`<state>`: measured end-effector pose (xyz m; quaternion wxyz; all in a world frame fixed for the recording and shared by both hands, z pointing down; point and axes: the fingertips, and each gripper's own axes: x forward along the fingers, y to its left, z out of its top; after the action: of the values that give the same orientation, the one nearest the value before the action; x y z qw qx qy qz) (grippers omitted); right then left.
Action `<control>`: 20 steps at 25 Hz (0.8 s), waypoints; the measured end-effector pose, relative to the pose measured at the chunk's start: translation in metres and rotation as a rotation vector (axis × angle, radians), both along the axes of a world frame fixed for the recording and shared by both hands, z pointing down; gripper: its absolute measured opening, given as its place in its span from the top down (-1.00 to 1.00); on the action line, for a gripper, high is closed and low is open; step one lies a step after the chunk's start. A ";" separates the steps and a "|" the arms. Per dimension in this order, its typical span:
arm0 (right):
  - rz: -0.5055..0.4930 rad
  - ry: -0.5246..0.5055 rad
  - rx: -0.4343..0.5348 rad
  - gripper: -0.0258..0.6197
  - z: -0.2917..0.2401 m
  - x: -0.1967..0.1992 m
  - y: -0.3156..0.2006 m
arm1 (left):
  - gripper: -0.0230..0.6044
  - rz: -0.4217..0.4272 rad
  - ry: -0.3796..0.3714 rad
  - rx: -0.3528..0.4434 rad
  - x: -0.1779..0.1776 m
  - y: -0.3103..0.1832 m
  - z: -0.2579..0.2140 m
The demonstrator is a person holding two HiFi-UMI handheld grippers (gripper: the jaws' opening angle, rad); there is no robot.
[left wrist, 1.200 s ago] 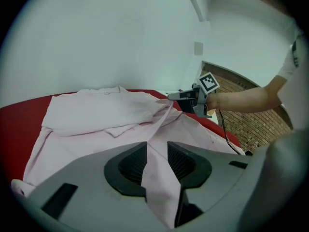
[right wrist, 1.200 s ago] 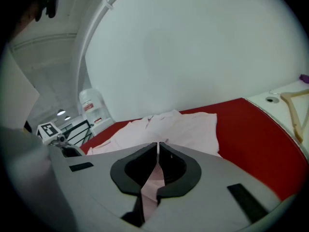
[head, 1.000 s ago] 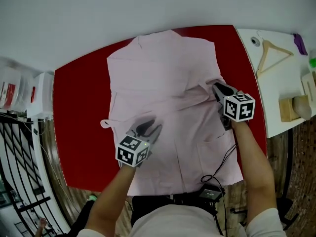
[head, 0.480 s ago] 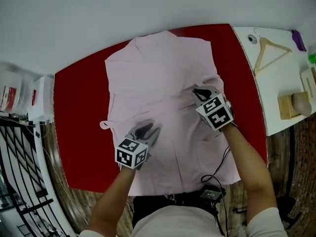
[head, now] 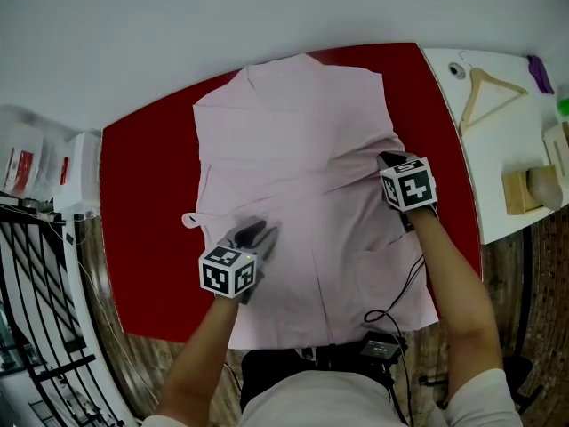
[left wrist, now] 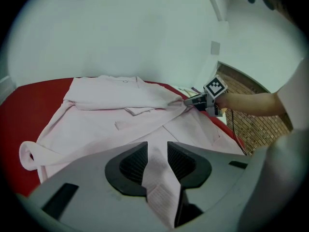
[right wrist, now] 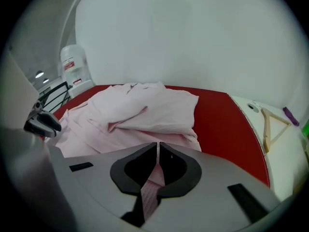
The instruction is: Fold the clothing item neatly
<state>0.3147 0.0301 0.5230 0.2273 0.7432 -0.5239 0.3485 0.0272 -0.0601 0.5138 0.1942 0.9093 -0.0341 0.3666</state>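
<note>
Pink shirt (head: 293, 140) stretches lengthwise ahead of both tools; the left tool (head: 252, 235) and right tool (head: 392, 160) each pinch a fold of it (the right one farther forward).

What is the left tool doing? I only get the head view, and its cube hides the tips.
Observer: The left tool view shows the left tool shut on a fold of the pink shirt. Cloth fills the gap between its jaws.
Operator: And the right one?
Observer: In the right tool view, the right tool is almost fully closed and pinches a thin strip of shirt.
Operator: Does the shirt lie flat there?
Observer: No. From that low view, the shirt rises in a bunched heap just past the jaws.
</note>
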 end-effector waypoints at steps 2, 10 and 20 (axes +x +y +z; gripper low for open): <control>0.006 -0.007 0.018 0.84 -0.003 0.001 0.002 | 0.52 -0.005 0.016 -0.009 0.000 0.003 -0.005; 0.020 0.030 0.111 0.84 -0.029 -0.008 0.018 | 0.52 -0.026 0.152 -0.055 -0.010 0.002 -0.032; 0.085 0.052 0.148 0.84 -0.053 -0.044 0.064 | 0.88 -0.003 0.320 -0.238 -0.050 0.016 -0.065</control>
<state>0.2711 0.0941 0.4702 0.1701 0.7883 -0.5103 0.2988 -0.0225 -0.0437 0.4488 0.3036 0.9266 0.0394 0.2186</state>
